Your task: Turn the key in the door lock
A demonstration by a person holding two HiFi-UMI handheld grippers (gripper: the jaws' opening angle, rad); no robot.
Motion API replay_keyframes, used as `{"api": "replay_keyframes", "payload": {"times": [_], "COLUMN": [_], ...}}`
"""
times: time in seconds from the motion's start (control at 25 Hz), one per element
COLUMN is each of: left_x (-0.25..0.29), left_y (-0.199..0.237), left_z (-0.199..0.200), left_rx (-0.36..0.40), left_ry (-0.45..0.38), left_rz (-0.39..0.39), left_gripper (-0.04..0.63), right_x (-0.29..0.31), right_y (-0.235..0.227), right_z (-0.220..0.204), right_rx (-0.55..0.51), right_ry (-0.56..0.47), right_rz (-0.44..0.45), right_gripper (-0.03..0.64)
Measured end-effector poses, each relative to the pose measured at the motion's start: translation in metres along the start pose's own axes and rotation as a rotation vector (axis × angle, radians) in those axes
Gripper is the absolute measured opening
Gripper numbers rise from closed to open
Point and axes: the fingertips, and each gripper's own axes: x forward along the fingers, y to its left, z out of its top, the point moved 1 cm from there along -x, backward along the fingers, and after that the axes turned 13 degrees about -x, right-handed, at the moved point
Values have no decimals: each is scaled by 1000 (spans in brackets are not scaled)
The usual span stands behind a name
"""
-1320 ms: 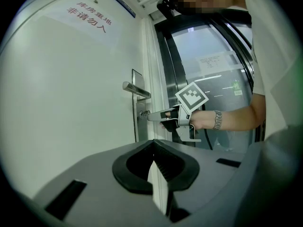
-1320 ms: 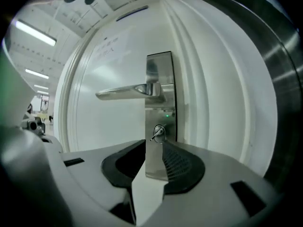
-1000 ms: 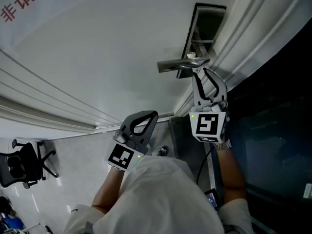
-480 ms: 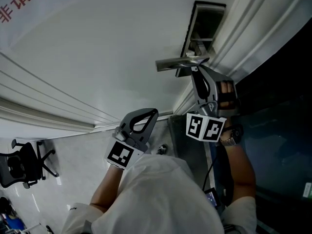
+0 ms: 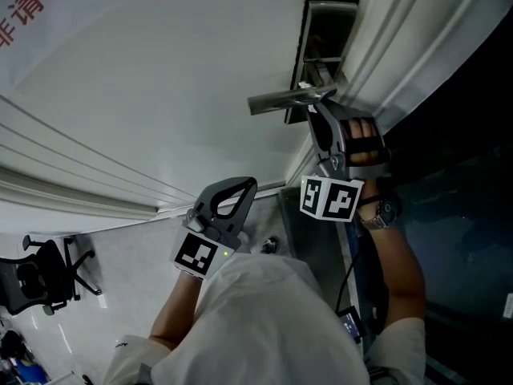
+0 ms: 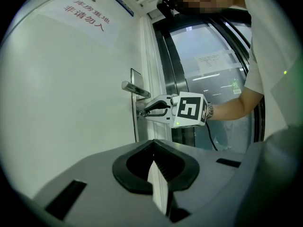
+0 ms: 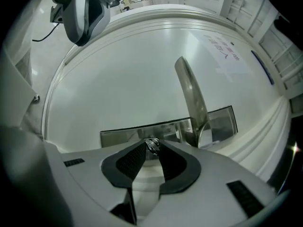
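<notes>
White door point(image 5: 160, 95), right gripper point(image 7: 151, 149) level at lock plate point(image 7: 120, 137), fingers point(image 7: 131, 162) tight on key point(image 7: 152, 144); left gripper's point(image 6: 155, 156) fingers point(image 6: 165, 167) together, empty.

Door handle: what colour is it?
The door handle is silver metal, best seen in the right gripper view.

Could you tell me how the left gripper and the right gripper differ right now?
The left gripper is shut on nothing; the right gripper clamps the key. The left gripper hangs away from the lock; the right gripper is at it, below the door handle. Both carry marker cubes.
</notes>
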Motion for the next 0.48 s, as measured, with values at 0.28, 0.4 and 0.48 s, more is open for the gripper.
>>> {"api": "replay_keyframes", "payload": {"times": [0.28,0.4,0.48], "left_x": [0,1,1], "left_y": [-1,-3,-3], "left_z": [-2,-1,-2], "left_rx": [5,-1,-2], "left_ry": [4,1,4], "left_rz": [-5,-7,-6], "left_gripper": [3,3,3], "right_x": [0,0,0], "right_y": [-2,-3,-4], "right_z": [0,0,0], "right_rx": [95,161,208], "right_ry": [20,17,10], "right_rz": [-28,-17,-4], "right_gripper": [84,83,81]}}
